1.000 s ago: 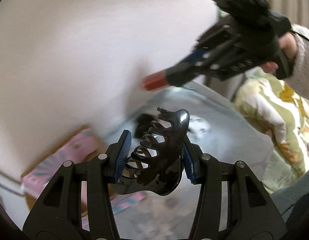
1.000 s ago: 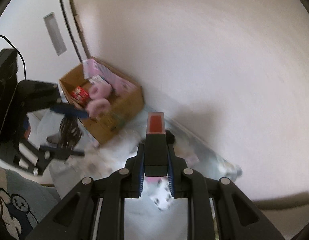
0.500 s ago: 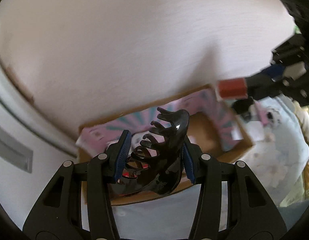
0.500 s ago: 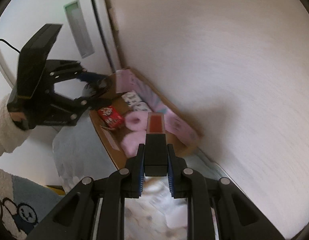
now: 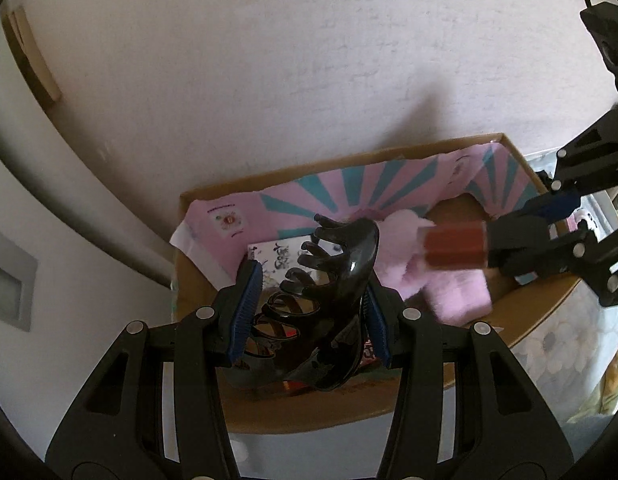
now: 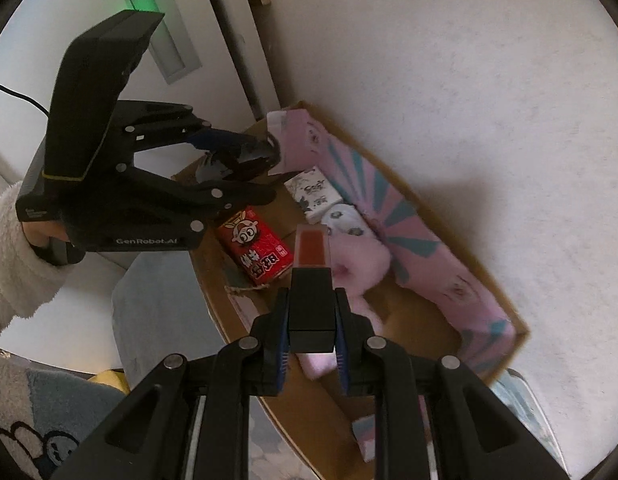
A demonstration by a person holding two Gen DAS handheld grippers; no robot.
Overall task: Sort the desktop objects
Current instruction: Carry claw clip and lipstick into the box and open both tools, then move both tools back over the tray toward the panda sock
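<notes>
My left gripper (image 5: 311,284) is shut on a glossy black claw hair clip (image 5: 337,264), teeth pointing up, held above the left half of an open cardboard box (image 5: 389,408). My right gripper (image 6: 311,312) is shut on a small tube (image 6: 312,248) with a black cap and a red body, hanging over the middle of the box (image 6: 213,292). In the left wrist view the right gripper (image 5: 509,248) reaches in from the right with the red tube (image 5: 455,246) sticking out. In the right wrist view the left gripper (image 6: 265,160) holds the clip (image 6: 245,160) over the box's far end.
Inside the box lie a pink plush (image 6: 357,256), a red drink carton (image 6: 255,250), two white tissue packs (image 6: 315,192) and a pink-and-teal pack (image 6: 429,248) along the wall side. A white wall (image 6: 469,80) backs the box. A white fleece sleeve (image 6: 13,248) holds the left gripper.
Both grippers swung from the cloth-covered surface to above the cardboard box and came lower. Each kept its grip: clip in the left, red tube in the right.
</notes>
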